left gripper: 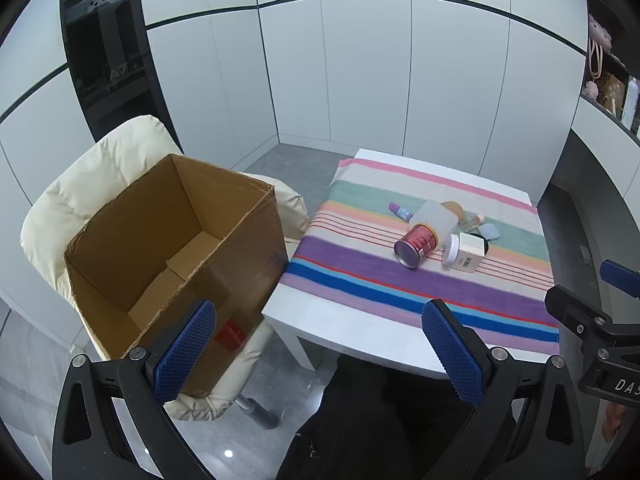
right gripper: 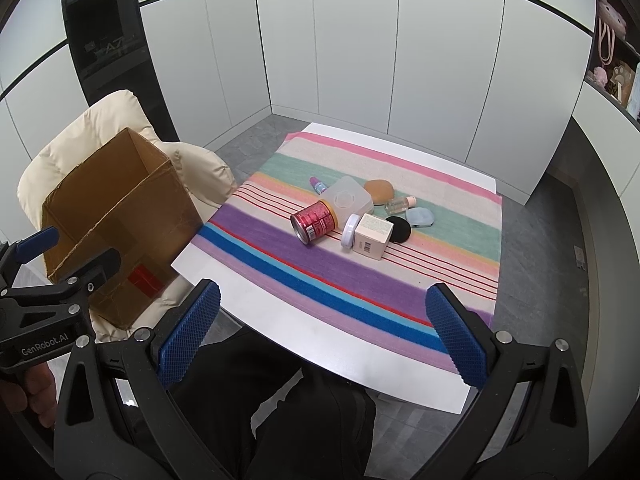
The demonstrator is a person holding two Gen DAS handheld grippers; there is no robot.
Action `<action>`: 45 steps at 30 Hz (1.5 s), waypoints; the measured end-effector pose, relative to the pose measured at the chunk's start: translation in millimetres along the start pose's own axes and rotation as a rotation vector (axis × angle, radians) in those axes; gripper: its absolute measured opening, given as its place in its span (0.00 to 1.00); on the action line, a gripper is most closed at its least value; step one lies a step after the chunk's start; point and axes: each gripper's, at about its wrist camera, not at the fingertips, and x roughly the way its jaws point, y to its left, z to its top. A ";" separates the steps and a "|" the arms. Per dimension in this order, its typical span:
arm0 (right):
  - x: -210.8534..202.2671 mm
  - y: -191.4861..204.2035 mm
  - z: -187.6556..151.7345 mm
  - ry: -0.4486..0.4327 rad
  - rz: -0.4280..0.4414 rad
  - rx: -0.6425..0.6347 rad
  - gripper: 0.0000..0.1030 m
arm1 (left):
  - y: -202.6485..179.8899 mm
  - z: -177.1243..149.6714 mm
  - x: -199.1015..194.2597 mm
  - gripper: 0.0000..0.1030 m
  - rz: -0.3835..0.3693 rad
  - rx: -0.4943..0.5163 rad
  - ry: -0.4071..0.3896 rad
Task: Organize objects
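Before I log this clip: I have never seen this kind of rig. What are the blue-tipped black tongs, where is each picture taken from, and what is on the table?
The tongs are hand-held grippers, one per hand, each with a fisheye camera looking along its fingers. One picture comes from the left gripper, the other from the right gripper. Both are open and hold nothing.

Ahead is a white table under a striped cloth. On it lies a cluster: a red can on its side, a translucent container, a small white box, a black round pad, a pale blue case and little bottles.

An open cardboard box sits on a cream chair to the left.
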 end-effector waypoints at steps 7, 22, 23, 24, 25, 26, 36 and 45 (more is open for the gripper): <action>0.6 -0.7 -0.3 0.000 0.001 0.000 1.00 | -1.1 -2.0 -1.8 1.00 -0.007 0.007 -0.005; 3.1 -0.8 -1.5 -0.001 0.000 0.001 1.00 | 0.2 -0.4 0.5 1.00 -0.005 0.000 0.004; 2.9 -0.6 -1.6 -0.001 0.000 0.001 1.00 | 0.4 -0.3 0.3 1.00 -0.006 0.000 0.005; 2.7 -0.3 -1.7 0.000 0.000 0.001 1.00 | 0.2 -0.5 0.0 1.00 -0.006 0.000 0.005; 2.6 -0.4 -1.8 0.000 0.001 0.001 1.00 | 0.1 -0.6 0.0 1.00 -0.007 0.002 0.005; 2.2 0.1 -1.8 -0.001 0.000 0.001 1.00 | 0.5 -0.9 -0.3 1.00 -0.007 0.003 0.005; 4.0 0.2 -1.7 -0.001 0.001 0.000 1.00 | 0.2 -1.1 -1.1 1.00 -0.010 0.001 0.006; 3.1 1.0 -1.4 0.000 0.000 0.001 1.00 | -0.9 -1.0 0.3 1.00 -0.012 0.002 0.010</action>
